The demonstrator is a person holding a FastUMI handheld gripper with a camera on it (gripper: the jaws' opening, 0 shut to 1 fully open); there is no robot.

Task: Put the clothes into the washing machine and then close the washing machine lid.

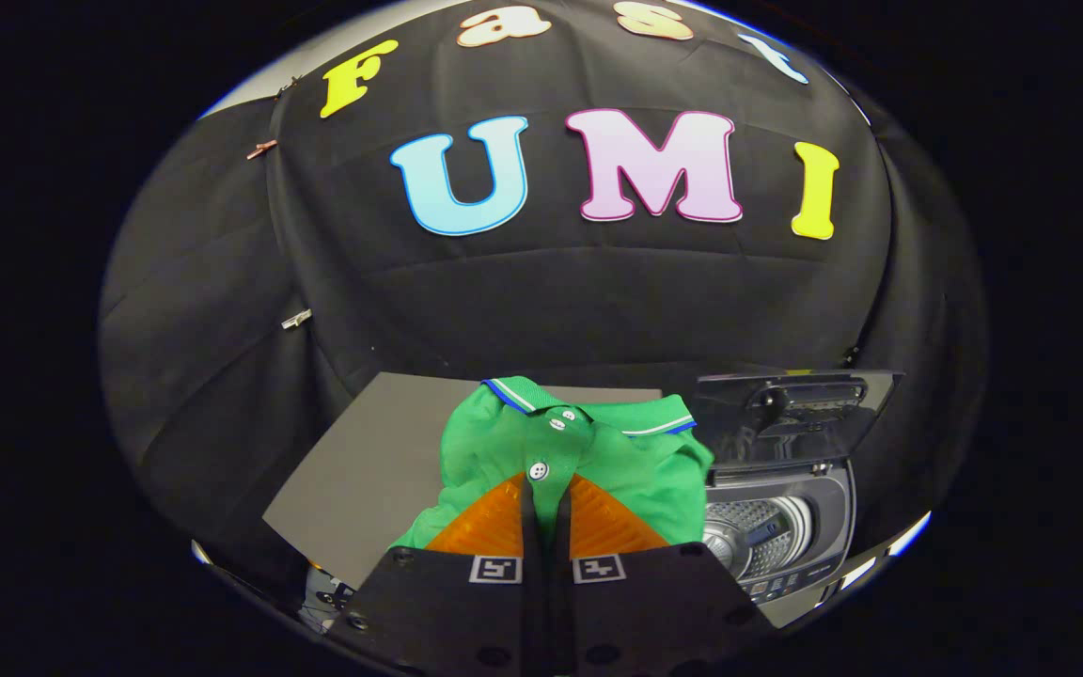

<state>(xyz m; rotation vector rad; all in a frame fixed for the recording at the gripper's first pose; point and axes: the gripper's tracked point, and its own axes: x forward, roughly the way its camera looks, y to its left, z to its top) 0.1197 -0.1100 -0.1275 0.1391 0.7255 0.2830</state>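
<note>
A green polo shirt with white buttons and a blue-and-white collar edge hangs bunched just ahead of my gripper. Both fingers are pressed together on the shirt's button placket, so the gripper is shut on it, and the shirt is lifted off the grey table. To the right of the fingers stands a small toy washing machine. Its lid is raised upright at the back, and the metal drum lies open below. The shirt's right edge overlaps the machine's left side in this view.
The grey tabletop stretches to the left of the shirt. The washer's control panel sits along its near edge. Black cloth closes off the booth behind and on both sides.
</note>
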